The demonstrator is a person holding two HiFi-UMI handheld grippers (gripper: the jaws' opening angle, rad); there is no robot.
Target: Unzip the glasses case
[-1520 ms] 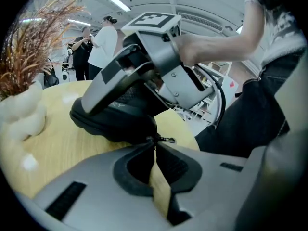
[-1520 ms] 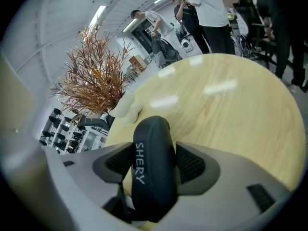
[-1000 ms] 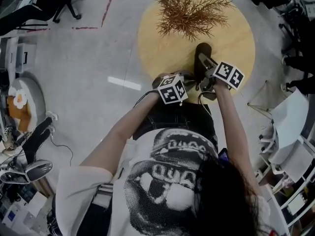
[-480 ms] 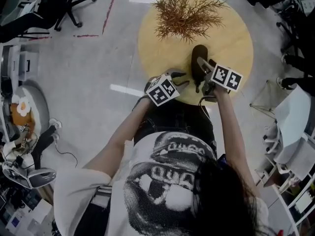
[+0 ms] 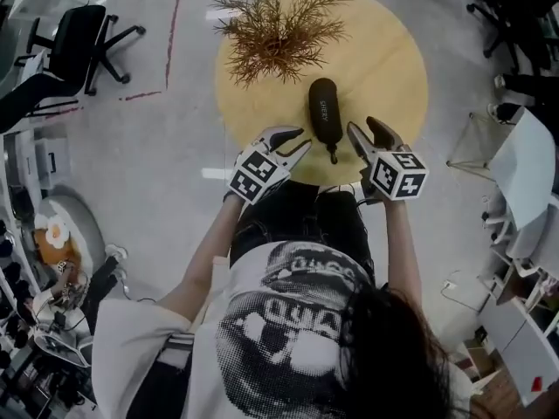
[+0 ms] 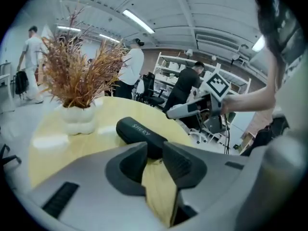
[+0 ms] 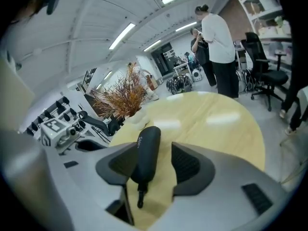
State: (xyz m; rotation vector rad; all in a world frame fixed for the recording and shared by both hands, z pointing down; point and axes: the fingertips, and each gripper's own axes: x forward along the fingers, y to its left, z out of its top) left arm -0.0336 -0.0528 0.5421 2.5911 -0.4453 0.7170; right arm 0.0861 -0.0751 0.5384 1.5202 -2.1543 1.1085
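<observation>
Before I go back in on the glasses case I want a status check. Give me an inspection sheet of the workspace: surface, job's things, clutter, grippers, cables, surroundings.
surface: round yellow table, level.
job's things: black glasses case lies flat mid-table, its pull tab pointing at the person; the zip's state cannot be told.
clutter: dried plant in a white vase, beyond the case.
grippers: left gripper and right gripper hover either side of the case's near end, off it; jaws closing, nothing between them.
cables: nothing seen on the table.
surroundings: office chair on the grey floor; people standing beyond the table.
</observation>
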